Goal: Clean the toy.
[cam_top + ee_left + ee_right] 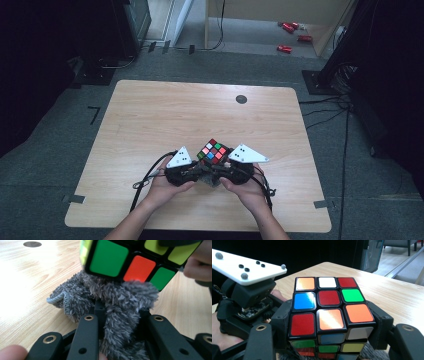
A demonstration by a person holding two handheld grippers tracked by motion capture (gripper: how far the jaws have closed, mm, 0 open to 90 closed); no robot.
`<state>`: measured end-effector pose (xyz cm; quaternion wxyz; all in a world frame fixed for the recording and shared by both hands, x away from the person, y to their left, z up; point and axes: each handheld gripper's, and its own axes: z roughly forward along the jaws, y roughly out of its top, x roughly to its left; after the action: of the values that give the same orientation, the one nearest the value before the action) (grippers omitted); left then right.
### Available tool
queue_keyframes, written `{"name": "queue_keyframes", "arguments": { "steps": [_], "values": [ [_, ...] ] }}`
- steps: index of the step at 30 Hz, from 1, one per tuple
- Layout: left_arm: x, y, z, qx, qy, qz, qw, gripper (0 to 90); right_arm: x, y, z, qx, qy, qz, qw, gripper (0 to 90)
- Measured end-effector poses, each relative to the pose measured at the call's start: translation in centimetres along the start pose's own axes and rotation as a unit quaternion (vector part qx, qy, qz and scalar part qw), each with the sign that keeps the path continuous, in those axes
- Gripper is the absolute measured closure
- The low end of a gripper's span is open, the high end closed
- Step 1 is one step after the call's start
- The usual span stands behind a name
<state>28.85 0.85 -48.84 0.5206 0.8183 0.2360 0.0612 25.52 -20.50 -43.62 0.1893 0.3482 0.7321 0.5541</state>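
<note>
desk (150,125): light wood, rounded corners; small dark round disc (241,99) near its far edge, well apart from the work.
person: both forearms come in from the near edge; hands sit close together at the near middle of the desk.
left hand-held gripper (120,315): clenched on a grey fuzzy cloth (117,305); the pile bulges out between and above the black jaws. In the high view it sits just left of the cube (192,172), white three-cornered plate on top.
right hand-held gripper (329,320): jaws grasping the cube from both sides, pads pressed on its side faces. In the high view just right of the cube (235,172).
cube (329,305): colour puzzle cube, scrambled; held off the desk between the two hands (214,151). Top face shows orange, white, red / blue, red, green / red, orange, orange.
cloth vs cube: cloth touches the cube's underside; green and red stickers sit directly above the pile in the left gripper view.
</note>
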Motion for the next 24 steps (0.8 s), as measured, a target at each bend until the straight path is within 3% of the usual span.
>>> {"name": "queue_keyframes", "arguments": {
  "steps": [3, 6, 9, 11, 13, 14, 16, 21, 24],
  "values": [
    [1.0, 0.2, -0.7, -0.011, 0.018, -0.031, 0.9993, 73.4, 0.3, 0.0, 0.1, -0.001, 0.010, -0.003, 0.9999, 34.6],
    [1.9, 0.2, -1.4, -0.020, 0.017, -0.047, 0.9985, 73.4, 0.7, 0.1, 0.2, -0.001, 0.012, -0.014, 0.9998, 34.6],
    [1.4, 0.1, -1.0, -0.012, -0.008, -0.043, 0.9990, 73.5, 0.8, 0.1, 0.3, -0.001, 0.012, -0.016, 0.9998, 34.6],
    [0.7, 0.0, -0.4, -0.001, -0.017, -0.025, 0.9995, 73.4, 0.8, 0.1, 0.3, -0.001, 0.013, -0.016, 0.9998, 34.6],
    [-0.2, 0.1, 0.0, 0.007, -0.010, 0.000, 0.9999, 73.3, 0.8, 0.1, 0.3, 0.000, 0.010, -0.016, 0.9998, 34.6],
    [-0.2, 0.2, 0.0, 0.008, -0.009, 0.002, 0.9999, 73.3, 0.7, 0.1, 0.3, -0.001, 0.008, -0.019, 0.9998, 34.6],
    [0.0, 0.4, -0.3, 0.003, -0.011, -0.001, 0.9999, 73.4, 0.6, 0.1, 0.2, -0.004, 0.005, -0.019, 0.9998, 34.6],
    [1.3, 0.7, -1.8, -0.022, 0.014, -0.028, 0.9993, 73.4, 0.0, 0.3, -0.3, -0.009, 0.000, -0.007, 0.9999, 34.6],
    [1.6, 0.6, -2.0, -0.025, 0.020, -0.037, 0.9988, 73.4, 0.1, 0.3, -0.3, -0.007, 0.004, -0.007, 0.9999, 34.6]
  ]
}}
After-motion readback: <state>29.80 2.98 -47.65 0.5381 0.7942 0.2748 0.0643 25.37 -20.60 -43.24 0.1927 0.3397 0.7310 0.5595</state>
